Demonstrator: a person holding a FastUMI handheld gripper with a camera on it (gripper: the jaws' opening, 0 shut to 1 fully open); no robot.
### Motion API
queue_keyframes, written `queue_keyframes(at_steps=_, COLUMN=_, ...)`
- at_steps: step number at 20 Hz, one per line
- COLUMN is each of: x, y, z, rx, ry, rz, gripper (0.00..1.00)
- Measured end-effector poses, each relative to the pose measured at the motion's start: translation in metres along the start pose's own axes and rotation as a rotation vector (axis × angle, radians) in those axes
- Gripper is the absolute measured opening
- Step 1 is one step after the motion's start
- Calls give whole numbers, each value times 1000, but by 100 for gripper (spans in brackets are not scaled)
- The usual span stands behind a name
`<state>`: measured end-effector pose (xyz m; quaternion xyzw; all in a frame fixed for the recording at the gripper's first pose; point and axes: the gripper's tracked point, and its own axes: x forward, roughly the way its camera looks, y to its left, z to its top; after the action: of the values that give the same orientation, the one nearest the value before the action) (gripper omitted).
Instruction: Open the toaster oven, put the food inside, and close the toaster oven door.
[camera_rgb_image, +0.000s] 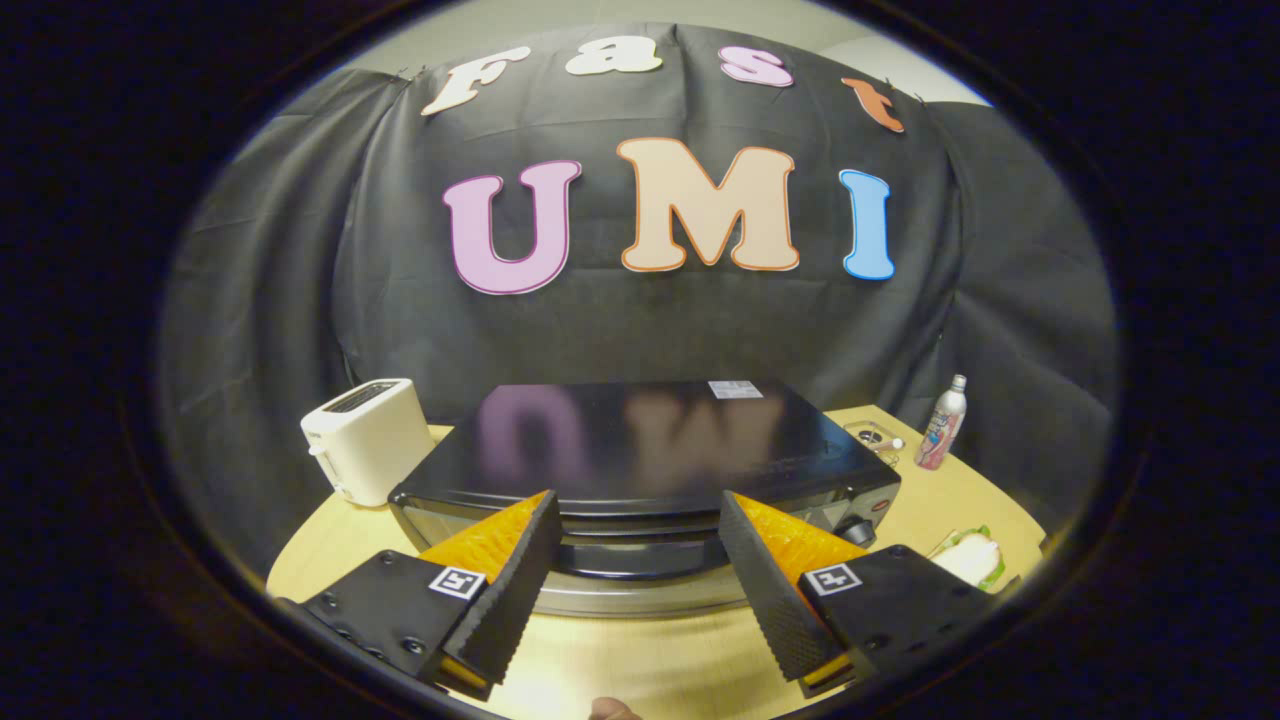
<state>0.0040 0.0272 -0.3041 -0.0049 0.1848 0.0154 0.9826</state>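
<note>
Gripper (635, 560) poised before the closed glossy black box-shaped toaster oven (640, 440), its fingers spread apart and gripping nothing.

The opening step looks to be in hand: the oven's dark bar handle (640, 558) lies at twelve o'clock, between the fingertips. Next, I judge, comes closing on that handle and pulling down. The food, a sandwich with green filling (968, 558), waits on the pale wooden table (640, 660) at three o'clock; a white plastic slot toaster (365, 438) stands at ten.

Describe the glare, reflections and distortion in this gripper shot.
Gripper view: the fisheye lens bows the table edge and the booth wall; the toaster oven has a glossy top that mirrors the wall behind it; a bright glare patch sits on the table between the open fingers of the gripper; focus looks sharp throughout.
</note>
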Motion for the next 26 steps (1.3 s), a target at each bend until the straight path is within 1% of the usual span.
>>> queue_keyframes(at_steps=5, x=-21, y=-3, z=-12, rx=7, ry=15, rz=2, gripper=100)
queue_keyframes(at_steps=10, x=-53, y=-10, z=-35, rx=17, ry=59, rz=-23, gripper=99)
queue_keyframes(at_steps=17, x=-86, y=-13, z=-79, rx=-49, ry=146, rz=-41, gripper=98)
queue_keyframes(at_steps=23, x=-91, y=-13, z=-130, rx=-114, ry=263, rz=-54, gripper=98)
queue_keyframes(at_steps=26, x=-84, y=-13, z=-158, rx=-132, ry=326, rz=-50, gripper=98)
